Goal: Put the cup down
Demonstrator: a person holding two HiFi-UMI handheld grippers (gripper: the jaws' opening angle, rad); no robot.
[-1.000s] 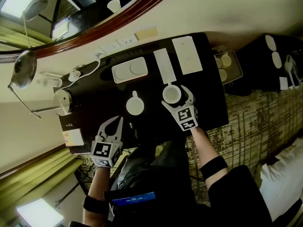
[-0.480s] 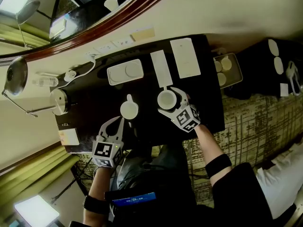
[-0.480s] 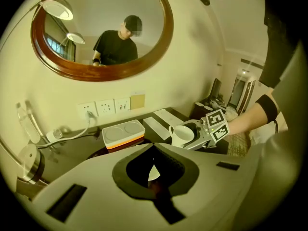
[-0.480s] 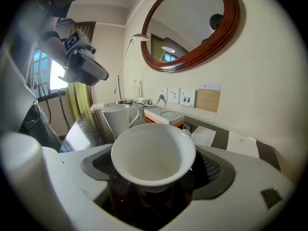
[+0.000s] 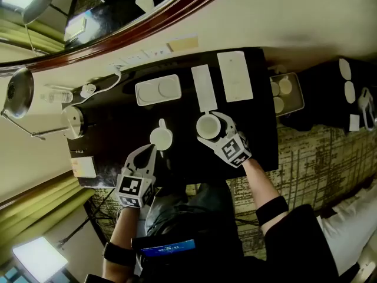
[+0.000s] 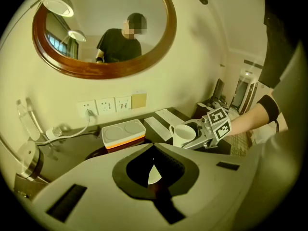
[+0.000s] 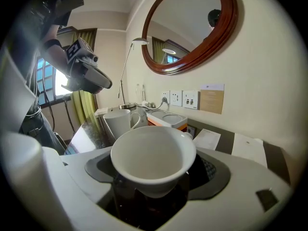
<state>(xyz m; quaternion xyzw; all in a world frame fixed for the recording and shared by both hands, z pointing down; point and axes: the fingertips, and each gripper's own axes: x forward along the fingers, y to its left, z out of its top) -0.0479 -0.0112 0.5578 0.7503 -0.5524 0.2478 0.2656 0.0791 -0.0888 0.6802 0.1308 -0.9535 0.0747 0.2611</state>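
The right gripper had just been narrowing its jaws round the white cup — it sat between them, lower body hugged, over the dark table. The left gripper — jaws pressed together, empty — hung just short of a second cup.

The dark counter ran along the wall. Close to the wall lay a white tray with two round hollows, then a narrow white card and a larger white sheet, side by side. Nearer the front stood a white mug, handle toward the wall. A cup was near it; whether it rested on the counter I couldn't tell. At the left end stood a kettle with a notepad near it.
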